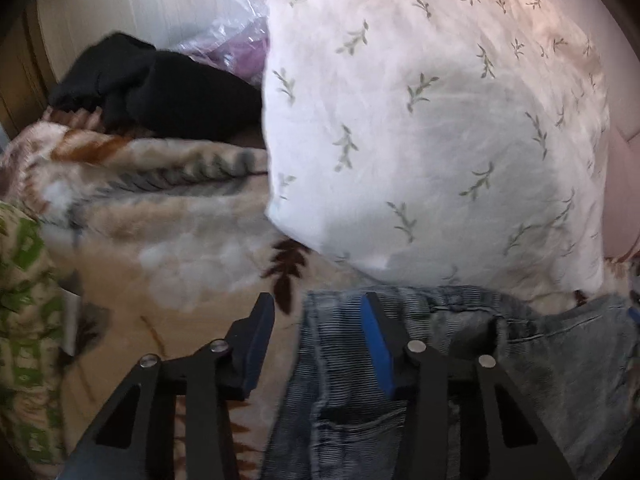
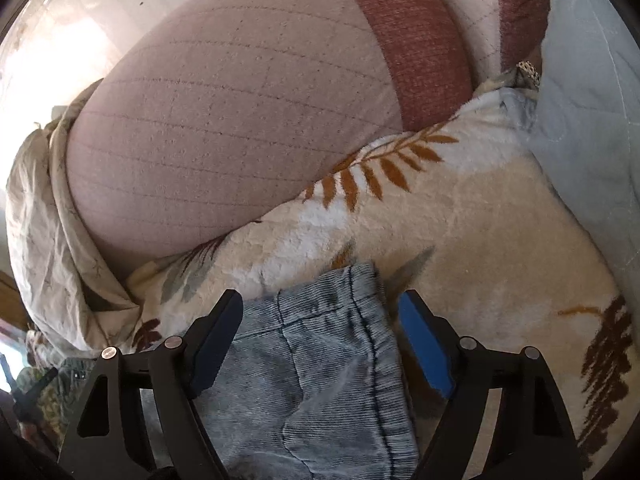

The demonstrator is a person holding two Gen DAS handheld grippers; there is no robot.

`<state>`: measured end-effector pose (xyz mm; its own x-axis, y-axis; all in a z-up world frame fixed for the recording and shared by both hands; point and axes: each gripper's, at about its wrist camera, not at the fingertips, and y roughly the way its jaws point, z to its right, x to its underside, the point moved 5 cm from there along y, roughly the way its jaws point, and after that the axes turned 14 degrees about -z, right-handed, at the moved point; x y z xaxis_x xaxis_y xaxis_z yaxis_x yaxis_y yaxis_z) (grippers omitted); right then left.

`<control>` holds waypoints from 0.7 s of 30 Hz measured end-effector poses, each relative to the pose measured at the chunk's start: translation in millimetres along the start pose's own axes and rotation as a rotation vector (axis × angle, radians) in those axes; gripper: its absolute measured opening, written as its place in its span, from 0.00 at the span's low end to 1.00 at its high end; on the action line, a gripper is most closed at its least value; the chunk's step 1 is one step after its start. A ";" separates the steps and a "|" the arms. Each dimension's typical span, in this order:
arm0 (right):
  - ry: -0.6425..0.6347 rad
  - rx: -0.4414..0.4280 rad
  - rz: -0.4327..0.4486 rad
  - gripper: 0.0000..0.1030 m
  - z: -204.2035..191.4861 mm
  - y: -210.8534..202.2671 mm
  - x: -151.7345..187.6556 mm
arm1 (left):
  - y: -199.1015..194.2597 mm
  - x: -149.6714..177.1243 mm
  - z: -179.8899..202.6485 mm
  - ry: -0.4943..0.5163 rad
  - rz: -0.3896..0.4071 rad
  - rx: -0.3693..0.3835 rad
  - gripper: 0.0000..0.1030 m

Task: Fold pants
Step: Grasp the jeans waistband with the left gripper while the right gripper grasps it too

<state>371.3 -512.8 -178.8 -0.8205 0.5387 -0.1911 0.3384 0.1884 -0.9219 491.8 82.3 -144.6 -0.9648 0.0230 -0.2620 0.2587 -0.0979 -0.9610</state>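
Observation:
Light blue denim pants (image 1: 460, 360) lie on a cream leaf-print blanket (image 1: 172, 240). In the left wrist view the waistband and a pocket show; my left gripper (image 1: 318, 304) is open, its jaws straddling the pants' left edge, right finger over the denim. In the right wrist view a hemmed corner of the pants (image 2: 320, 340) lies between the fingers of my right gripper (image 2: 322, 304), which is open just above it. The same blanket (image 2: 480, 240) is under it.
A white leaf-print pillow (image 1: 432, 120) sits just beyond the waistband. A black garment (image 1: 160, 88) and a plastic bag (image 1: 240, 40) lie at the back left. A pink quilted cushion (image 2: 224, 120) and a light blue quilt (image 2: 592, 120) border the blanket.

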 end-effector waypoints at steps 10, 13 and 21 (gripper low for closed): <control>-0.022 0.009 -0.011 0.78 -4.5 -0.3 -2.7 | 11.6 -1.0 1.0 -0.054 -0.065 0.123 0.12; -0.029 -0.004 -0.019 0.78 -5.4 0.6 -0.8 | 0.2 2.8 -4.4 -0.040 -0.048 0.118 0.12; -0.028 0.013 -0.008 0.78 -4.0 -0.3 2.4 | 1.5 7.2 1.6 -0.031 -0.097 0.094 0.29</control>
<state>371.0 -508.2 -177.6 -0.8360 0.5136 -0.1930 0.3260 0.1821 -0.9277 485.1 80.8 -147.8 -0.9864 0.0061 -0.1642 0.1601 -0.1897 -0.9687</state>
